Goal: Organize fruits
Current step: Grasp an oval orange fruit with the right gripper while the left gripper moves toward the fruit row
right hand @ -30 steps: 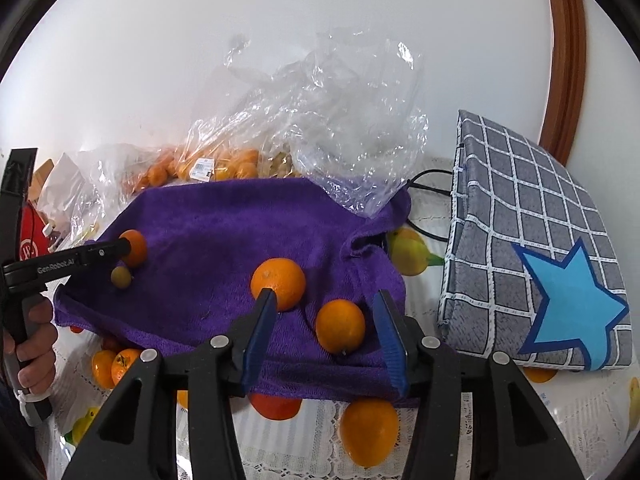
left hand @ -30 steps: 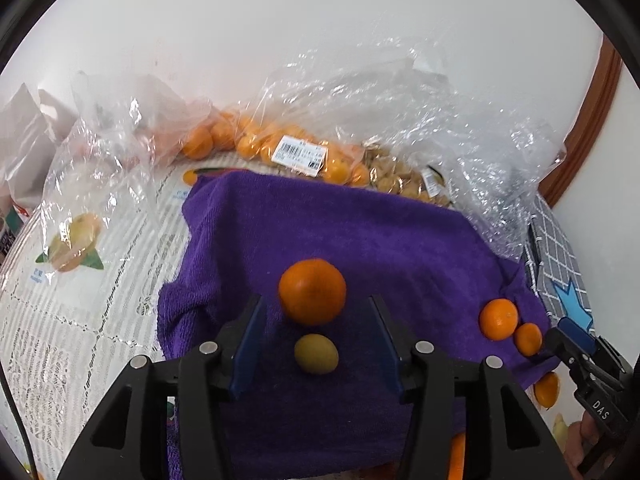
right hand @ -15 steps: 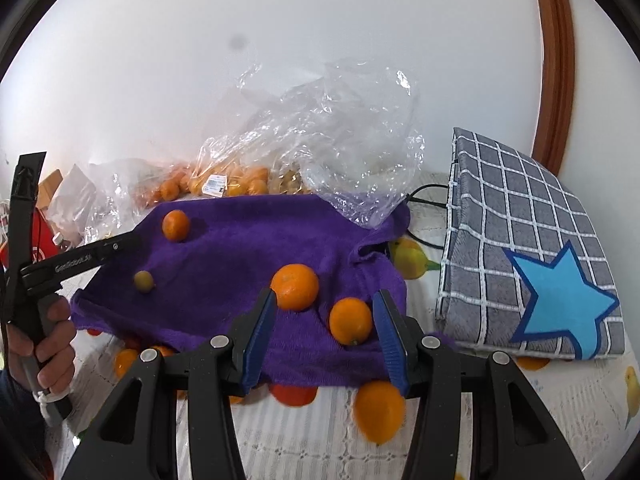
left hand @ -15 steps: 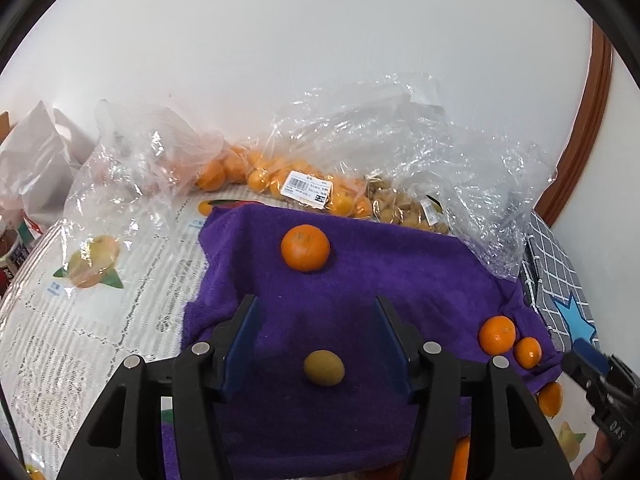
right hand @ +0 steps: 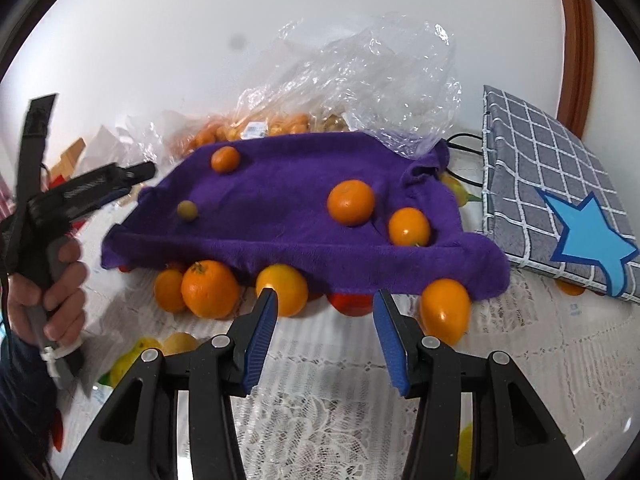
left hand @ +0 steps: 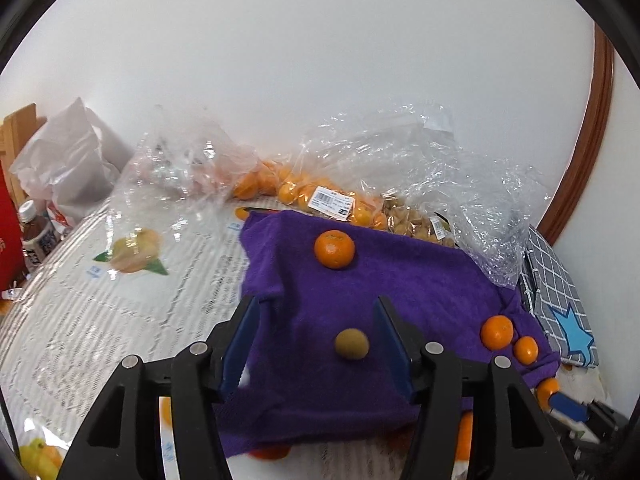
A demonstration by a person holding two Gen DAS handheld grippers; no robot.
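A purple towel (left hand: 400,288) (right hand: 280,208) lies on the table. On it sit an orange (left hand: 334,249) (right hand: 225,159) at the far left, a small green-brown fruit (left hand: 352,344) (right hand: 187,210), and two oranges (right hand: 351,202) (right hand: 409,227) at the right. My left gripper (left hand: 316,336) is open and empty, its jaws either side of the small fruit but above it. My right gripper (right hand: 324,320) is open and empty, in front of the towel's near edge. Several oranges (right hand: 210,289) (right hand: 445,311) lie along that edge, partly under the towel.
Clear plastic bags (left hand: 420,176) with several small oranges stand behind the towel by the wall. A grey checked pouch with a blue star (right hand: 560,200) lies right. A lace tablecloth (right hand: 320,408) covers the table. A bottle (left hand: 36,232) and white bag stand far left.
Both grippers have drawn back from the towel. The orange that lay between the left jaws now sits far ahead on the towel. More oranges along the towel's near edge have come into the right view.
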